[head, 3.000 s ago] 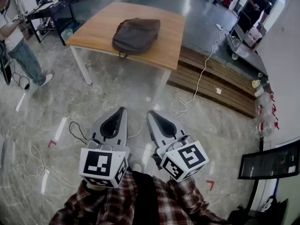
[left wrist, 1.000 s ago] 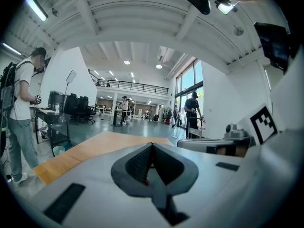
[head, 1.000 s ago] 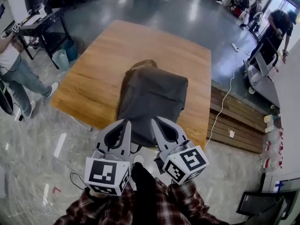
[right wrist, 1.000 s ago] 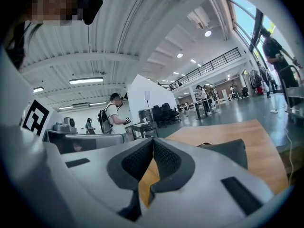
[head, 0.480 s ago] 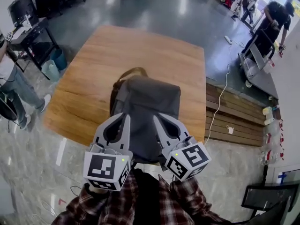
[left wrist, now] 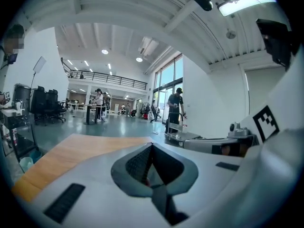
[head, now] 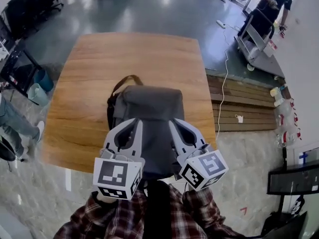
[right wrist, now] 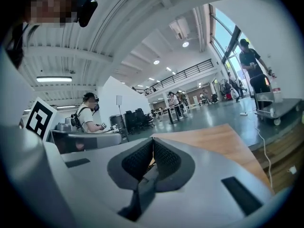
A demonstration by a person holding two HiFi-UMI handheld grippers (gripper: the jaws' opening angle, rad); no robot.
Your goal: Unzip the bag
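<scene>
A dark grey backpack [head: 149,106] lies flat on the wooden table [head: 94,83], its brown handle loop [head: 121,81] at the far left corner. Both grippers hover side by side over the bag's near end. My left gripper [head: 135,120] has its jaws together, with nothing between them. My right gripper [head: 173,120] is likewise shut and holds nothing. The left gripper view shows its shut jaws [left wrist: 151,145] pointing level across the tabletop [left wrist: 71,151]; the bag is out of sight there. The right gripper view shows the same, shut jaws [right wrist: 153,139] above the table [right wrist: 213,137].
A low wooden platform [head: 244,106] runs along the table's right side, with a white cable [head: 223,78] trailing over it. A blue bin [head: 38,89] and a desk stand at the left. A person with a cart [head: 271,4] is at the far right.
The view has closed in on the table: the bag, far off three seconds ago, now lies right under the grippers. Both grippers stayed shut and side by side.
</scene>
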